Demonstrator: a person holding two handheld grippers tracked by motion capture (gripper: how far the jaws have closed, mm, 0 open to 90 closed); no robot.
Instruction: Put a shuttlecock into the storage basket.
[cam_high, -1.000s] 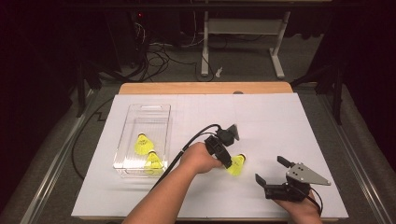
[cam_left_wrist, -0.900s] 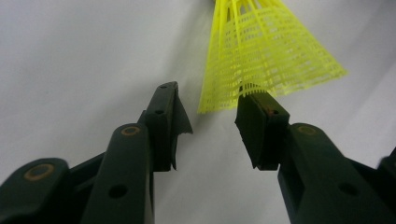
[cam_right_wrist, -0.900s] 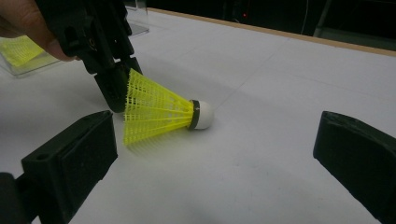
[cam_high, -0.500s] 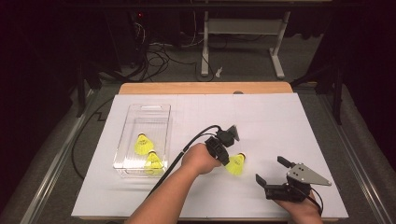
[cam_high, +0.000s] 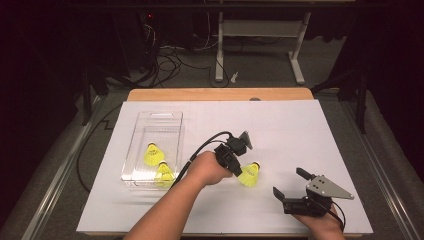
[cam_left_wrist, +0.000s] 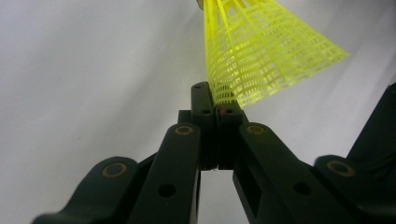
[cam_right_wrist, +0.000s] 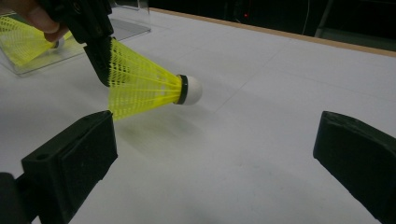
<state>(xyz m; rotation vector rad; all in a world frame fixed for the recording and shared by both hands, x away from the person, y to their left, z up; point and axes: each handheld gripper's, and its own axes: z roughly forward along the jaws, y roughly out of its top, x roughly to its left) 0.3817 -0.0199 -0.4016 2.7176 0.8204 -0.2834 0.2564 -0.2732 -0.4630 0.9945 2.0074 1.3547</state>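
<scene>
Since a moment ago the left gripper (cam_high: 238, 166) has just closed its jaws on the yellow mesh skirt of the loose plastic shuttlecock (cam_high: 248, 175).
Grasp done, on the white bench (cam_high: 280, 130); next, carry it to the clear plastic bin (cam_high: 131, 150) holding two more; right gripper (cam_high: 292, 182) waits, jaws spread, empty.

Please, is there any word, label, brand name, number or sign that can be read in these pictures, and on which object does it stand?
None: no readable text stands on the held shuttlecock, the clear box, the white table cover, the left gripper or the right gripper.
</scene>
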